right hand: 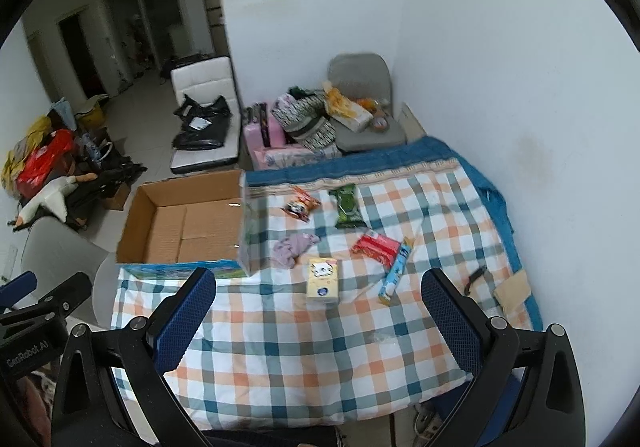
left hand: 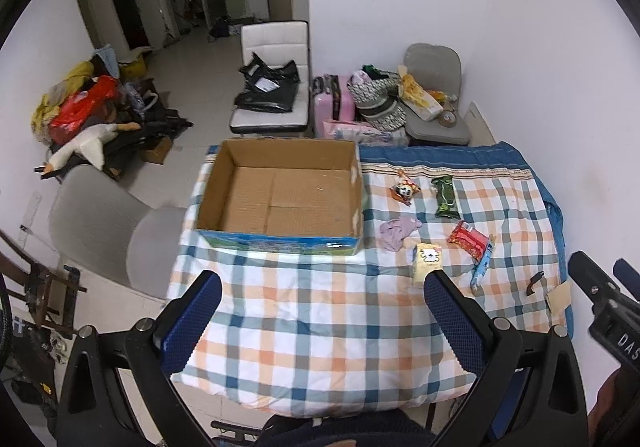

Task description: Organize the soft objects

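Both the left gripper (left hand: 322,297) and right gripper (right hand: 318,295) hang wide open and empty above the checked table (left hand: 320,327). A lilac cloth (left hand: 398,231) lies just right of the empty cardboard box (left hand: 280,199), among snack packets (left hand: 446,195); the near cloth-covered surface is bare.
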The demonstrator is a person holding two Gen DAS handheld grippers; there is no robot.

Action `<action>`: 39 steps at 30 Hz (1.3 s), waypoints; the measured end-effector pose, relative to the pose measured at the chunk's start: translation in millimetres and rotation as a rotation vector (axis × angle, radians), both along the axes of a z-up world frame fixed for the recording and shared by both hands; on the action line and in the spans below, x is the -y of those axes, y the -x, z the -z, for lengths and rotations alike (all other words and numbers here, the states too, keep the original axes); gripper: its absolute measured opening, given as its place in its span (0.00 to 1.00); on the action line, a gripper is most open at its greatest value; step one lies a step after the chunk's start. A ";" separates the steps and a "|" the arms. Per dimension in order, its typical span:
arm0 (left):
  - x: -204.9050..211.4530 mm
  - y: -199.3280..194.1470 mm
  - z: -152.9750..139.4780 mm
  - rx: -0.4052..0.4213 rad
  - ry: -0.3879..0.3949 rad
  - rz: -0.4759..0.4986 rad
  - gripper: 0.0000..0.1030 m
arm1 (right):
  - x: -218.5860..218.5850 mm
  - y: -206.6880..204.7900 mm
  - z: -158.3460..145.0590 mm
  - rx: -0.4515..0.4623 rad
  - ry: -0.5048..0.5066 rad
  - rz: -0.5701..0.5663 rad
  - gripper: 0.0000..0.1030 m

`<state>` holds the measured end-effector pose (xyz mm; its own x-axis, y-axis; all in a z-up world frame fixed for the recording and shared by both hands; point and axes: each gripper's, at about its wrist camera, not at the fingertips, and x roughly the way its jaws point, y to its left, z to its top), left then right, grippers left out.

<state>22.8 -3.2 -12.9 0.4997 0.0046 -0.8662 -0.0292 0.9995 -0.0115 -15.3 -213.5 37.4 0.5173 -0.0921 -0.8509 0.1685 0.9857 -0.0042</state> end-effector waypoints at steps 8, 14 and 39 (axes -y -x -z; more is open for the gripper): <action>73.2 -88.9 97.5 -0.166 0.001 0.142 1.00 | 92.3 -55.5 99.3 -0.184 -0.043 0.151 1.00; 126.9 -143.0 206.3 -0.390 0.044 0.186 1.00 | 160.6 -95.8 219.1 -0.375 -0.078 0.190 1.00; 209.1 -189.3 446.7 -0.818 0.165 0.131 0.94 | 165.2 -261.5 471.6 -0.813 0.136 -0.453 0.94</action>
<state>212.1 -212.3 -459.6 -0.2972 -0.1677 -0.9400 0.0243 0.9828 -0.1830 246.2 -378.7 -434.2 -0.2200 -0.1528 -0.9635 -0.3361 0.9390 -0.0722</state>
